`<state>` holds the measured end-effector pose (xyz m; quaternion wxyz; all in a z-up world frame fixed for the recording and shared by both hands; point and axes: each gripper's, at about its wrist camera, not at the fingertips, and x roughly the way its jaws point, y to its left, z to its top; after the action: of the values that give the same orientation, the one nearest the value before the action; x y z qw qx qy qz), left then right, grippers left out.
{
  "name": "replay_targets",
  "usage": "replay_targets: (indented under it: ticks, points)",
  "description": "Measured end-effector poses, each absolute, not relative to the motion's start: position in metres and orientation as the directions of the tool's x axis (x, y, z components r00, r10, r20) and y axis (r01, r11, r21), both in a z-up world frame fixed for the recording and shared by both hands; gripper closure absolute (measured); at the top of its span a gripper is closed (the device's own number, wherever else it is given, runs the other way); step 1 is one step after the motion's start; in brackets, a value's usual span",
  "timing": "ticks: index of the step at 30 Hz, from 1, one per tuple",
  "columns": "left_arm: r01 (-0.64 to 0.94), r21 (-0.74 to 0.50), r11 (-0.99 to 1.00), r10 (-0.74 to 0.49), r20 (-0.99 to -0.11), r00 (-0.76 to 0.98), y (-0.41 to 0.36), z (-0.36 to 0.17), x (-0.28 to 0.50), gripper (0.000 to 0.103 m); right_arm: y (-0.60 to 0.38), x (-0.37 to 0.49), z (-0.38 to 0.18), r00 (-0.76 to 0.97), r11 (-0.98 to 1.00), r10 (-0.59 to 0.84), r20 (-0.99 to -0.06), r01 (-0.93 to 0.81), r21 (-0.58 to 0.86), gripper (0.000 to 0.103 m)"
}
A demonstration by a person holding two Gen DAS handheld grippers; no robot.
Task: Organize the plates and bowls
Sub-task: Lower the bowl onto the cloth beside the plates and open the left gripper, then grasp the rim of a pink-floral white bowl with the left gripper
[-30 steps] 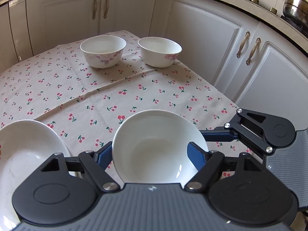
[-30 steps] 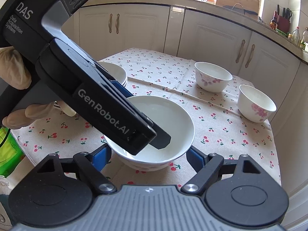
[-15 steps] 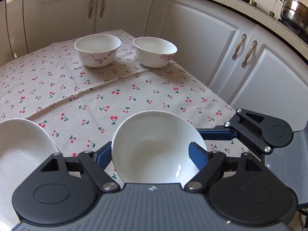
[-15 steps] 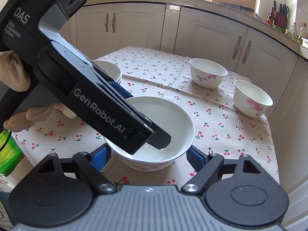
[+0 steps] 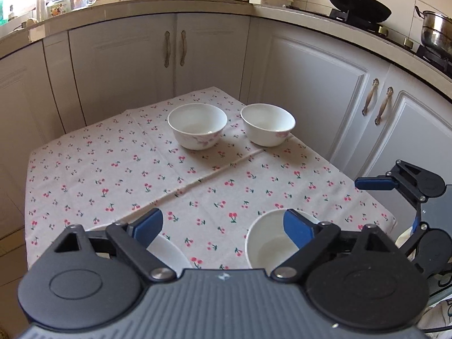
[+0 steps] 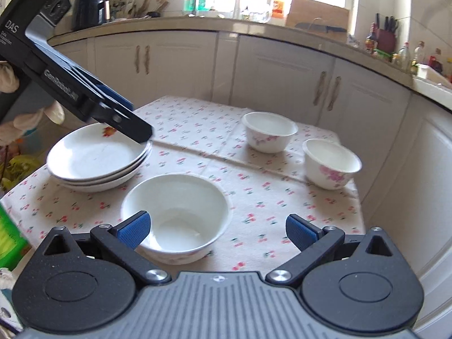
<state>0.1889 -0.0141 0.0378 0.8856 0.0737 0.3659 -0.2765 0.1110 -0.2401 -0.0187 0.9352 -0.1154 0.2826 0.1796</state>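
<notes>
A white bowl [image 6: 175,214] stands on the cherry-print tablecloth [image 6: 254,189] near the front edge; it also shows in the left wrist view [image 5: 268,243]. A stack of white plates [image 6: 97,158] sits to its left, partly seen in the left wrist view [image 5: 166,251]. Two flowered bowls [image 6: 268,131] [image 6: 332,162] stand at the far side, also in the left wrist view [image 5: 197,125] [image 5: 267,124]. My left gripper [image 5: 223,224] is open and empty, raised above the plates and bowl. My right gripper [image 6: 217,228] is open and empty, just behind the near bowl.
White cabinets [image 5: 175,56] wrap the table on the far and right sides. A counter with bottles, a pan [image 5: 358,5] and a pot runs above them. A green package [image 6: 8,240] lies at the left, off the table edge.
Both grippers have lifted and pulled back from the near bowl, which now stands free on the cloth. The left gripper moved up and left over the plate stack.
</notes>
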Motion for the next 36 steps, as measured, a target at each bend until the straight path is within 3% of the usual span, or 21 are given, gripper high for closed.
replay_targets:
  ticks: [13, 36]
  points:
    - [0.66, -0.08, 0.747, -0.48, -0.751, 0.453, -0.096, 0.037, 0.273, 0.011, -0.286, 0.18, -0.021, 0.815, 0.969, 0.129, -0.566, -0.225, -0.103, 0.0]
    - [0.742, -0.11, 0.661, -0.475, -0.827, 0.3, -0.222, -0.012, 0.401, 0.014, -0.307, 0.285, -0.064, 0.803, 0.962, 0.049, -0.594, -0.197, -0.187, 0.001]
